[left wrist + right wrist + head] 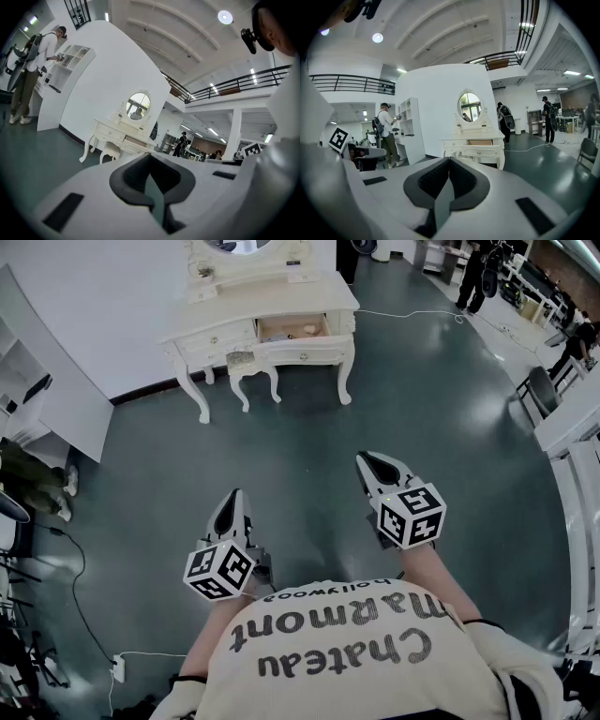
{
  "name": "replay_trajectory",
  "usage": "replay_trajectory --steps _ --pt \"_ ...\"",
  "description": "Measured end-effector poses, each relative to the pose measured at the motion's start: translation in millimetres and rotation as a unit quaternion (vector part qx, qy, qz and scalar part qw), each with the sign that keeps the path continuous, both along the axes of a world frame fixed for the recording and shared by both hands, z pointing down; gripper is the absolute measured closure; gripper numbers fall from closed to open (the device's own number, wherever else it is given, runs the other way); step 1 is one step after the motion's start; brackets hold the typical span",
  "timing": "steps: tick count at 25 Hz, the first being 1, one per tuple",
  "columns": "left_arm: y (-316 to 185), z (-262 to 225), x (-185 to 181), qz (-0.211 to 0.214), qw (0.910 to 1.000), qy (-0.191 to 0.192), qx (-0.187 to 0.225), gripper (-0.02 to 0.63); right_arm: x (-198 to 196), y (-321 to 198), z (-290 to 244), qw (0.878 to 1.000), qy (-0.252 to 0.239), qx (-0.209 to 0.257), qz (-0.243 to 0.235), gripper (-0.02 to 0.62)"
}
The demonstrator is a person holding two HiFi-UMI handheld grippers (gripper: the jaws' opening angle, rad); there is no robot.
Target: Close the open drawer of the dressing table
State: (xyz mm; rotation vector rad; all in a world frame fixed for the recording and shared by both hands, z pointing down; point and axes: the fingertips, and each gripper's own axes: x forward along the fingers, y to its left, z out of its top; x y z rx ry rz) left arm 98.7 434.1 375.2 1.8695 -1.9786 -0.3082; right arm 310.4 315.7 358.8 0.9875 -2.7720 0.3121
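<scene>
Well back from the dressing table (281, 307), with a broad stretch of bare floor (309, 442) in between. In the table's right half, a drawer (292, 329) standing open, inside showing, its front panel (306, 354) hanging out past the table's front edge. To the left of it, a second drawer (217, 337), shut. Below that one, a small stool (249, 365) tucked under the table.

Left gripper (233, 495) and right gripper (371, 461) both aimed toward the table, each with jaws pressed together and nothing between them.

Measured from the table, the right gripper is the nearer one, held a little ahead of the left. In the right gripper view, the open drawer almost dead ahead, a touch to the right of the jaw line. In the left gripper view, the table off to the left of the jaw line. Front panel running side to side along the table's front, with the slide direction straight back toward the mirror (469, 107).

Probably the approach only, with no part of the closing begun. Likely next: walking up to the table, setting the closed tips against the middle of the panel, then pushing square to it toward the mirror. Risk of skewing the drawer in its runners with an off-centre push.
</scene>
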Motion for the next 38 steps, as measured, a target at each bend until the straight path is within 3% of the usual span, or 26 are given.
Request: replay_trajectory --steps 11,18,28,38 --pt "-13.7 4.7 17.4 -0.002 0.9999 0.01 0.003 0.598 -0.9 -11.6 2.8 1.0 -0.009 -0.005 -0.022 0.569" --pt "-11.7 21.3 23.9 0.003 0.9997 0.015 -0.021 0.598 -5.3 -13.5 24.9 0.998 -0.032 -0.055 -0.022 0.569" --pt "-61.0 40.4 -20.1 0.024 0.9982 0.027 -0.048 0.598 -32.3 -60.2 59.0 0.992 -0.031 -0.116 0.026 0.569" --pt "-140.6 5.7 -89.9 0.052 0.9983 0.02 -0.015 0.598 -93.1 -124.6 41.0 0.989 -0.059 -0.121 0.063 0.569"
